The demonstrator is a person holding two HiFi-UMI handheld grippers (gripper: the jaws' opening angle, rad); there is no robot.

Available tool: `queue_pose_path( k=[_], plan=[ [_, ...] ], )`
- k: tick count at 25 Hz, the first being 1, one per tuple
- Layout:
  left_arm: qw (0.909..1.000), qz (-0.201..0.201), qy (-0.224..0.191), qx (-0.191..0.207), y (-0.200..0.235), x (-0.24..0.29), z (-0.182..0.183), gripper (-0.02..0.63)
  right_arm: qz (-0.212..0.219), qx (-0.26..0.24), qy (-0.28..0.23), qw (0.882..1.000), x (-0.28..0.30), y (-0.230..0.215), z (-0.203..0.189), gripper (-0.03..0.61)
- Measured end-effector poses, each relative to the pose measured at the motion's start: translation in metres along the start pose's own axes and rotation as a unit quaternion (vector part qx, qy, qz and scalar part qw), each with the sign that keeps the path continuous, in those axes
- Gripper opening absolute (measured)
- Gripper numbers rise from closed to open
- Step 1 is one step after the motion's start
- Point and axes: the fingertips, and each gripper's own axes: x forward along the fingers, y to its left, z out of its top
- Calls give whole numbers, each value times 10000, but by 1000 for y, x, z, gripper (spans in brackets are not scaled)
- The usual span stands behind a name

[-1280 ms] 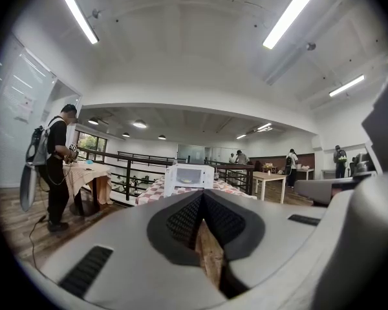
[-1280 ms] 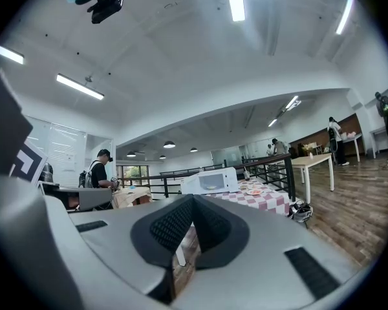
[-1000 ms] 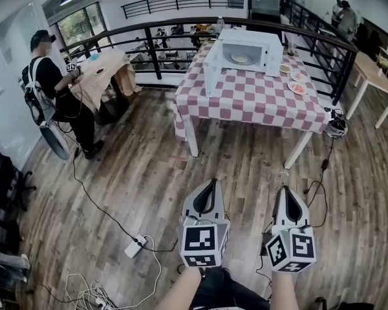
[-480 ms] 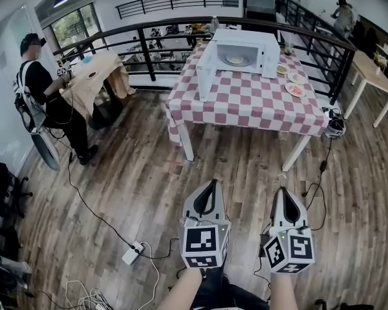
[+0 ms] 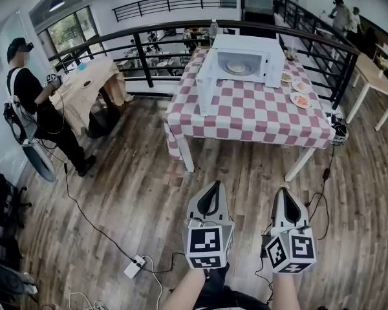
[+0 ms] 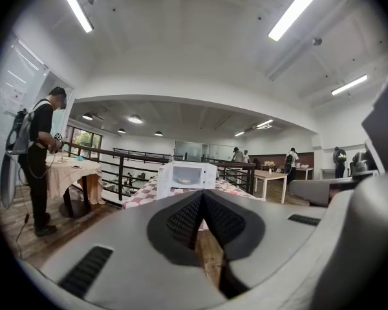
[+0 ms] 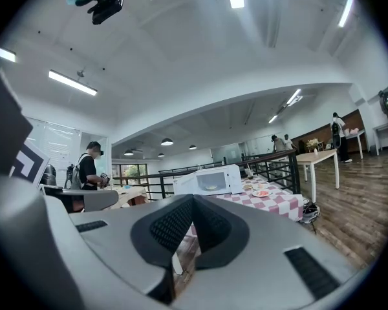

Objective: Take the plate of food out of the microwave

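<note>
A white microwave stands with its door swung open on a table with a red-and-white checked cloth. Inside it lies a plate of food. The microwave also shows far ahead in the left gripper view, and the microwave in the right gripper view. My left gripper and right gripper hang side by side over the wood floor, well short of the table. Both are shut with nothing between their jaws.
Two plates of food lie on the table right of the microwave. A black railing runs behind the table. A person stands at a draped table on the left. Cables and a power strip lie on the floor.
Both grippers have moved forward toward the checked table, which now looks nearer and larger. Their jaws stay shut. The person at the left has slid further toward the edge of the view.
</note>
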Motion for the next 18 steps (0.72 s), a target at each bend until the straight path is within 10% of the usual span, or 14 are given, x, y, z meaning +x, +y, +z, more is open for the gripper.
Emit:
queue_pose_path(
  k=[18],
  plan=[
    [9997,-217,96,30,59,115,12,11,-248,10,42,9997,125,-3,4,0]
  ],
)
